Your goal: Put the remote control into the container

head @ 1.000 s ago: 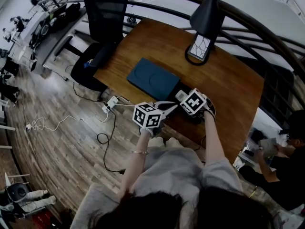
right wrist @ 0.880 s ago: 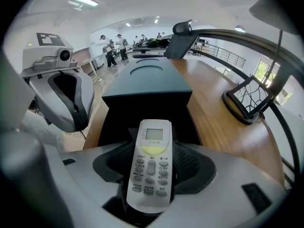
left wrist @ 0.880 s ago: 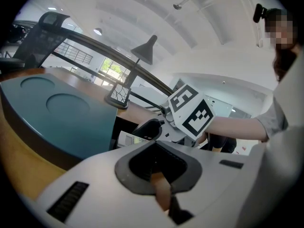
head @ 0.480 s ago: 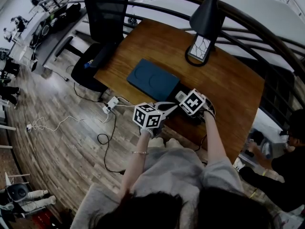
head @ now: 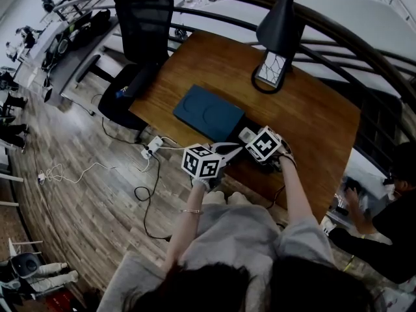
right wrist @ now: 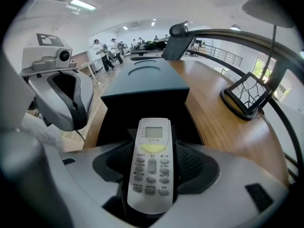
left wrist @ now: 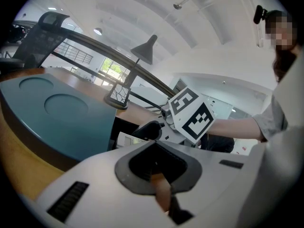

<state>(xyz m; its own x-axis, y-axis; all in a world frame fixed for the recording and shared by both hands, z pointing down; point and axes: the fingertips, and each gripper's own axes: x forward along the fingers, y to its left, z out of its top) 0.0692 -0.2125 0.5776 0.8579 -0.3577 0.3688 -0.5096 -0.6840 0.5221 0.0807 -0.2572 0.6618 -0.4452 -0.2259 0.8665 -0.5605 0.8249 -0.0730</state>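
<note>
Remote control (right wrist: pixel 151 167) lies lengthwise in your right hand-held gripper (right wrist: pixel 152 148). The jaws are clamped on its sides, the buttons and small screen face up, and the screen end points at the container (right wrist: pixel 142 82), close to that box's dark near end. Your left hand-held gripper (left wrist: pixel 156 165) hangs just to the left of the right one, on the container's near side by the edge of the worktop (head: pixel 305 116). Its jaws are drawn together with nothing between them. The container lies flat on the worktop, dark teal on top with two shallow round impressions. Beyond the container and to its right, a black lamp (head: pixel 273 67) stands on the wood, well apart from it. Past the container's far left corner, off the worktop, stands a black office chair (head: pixel 144 18).
</note>
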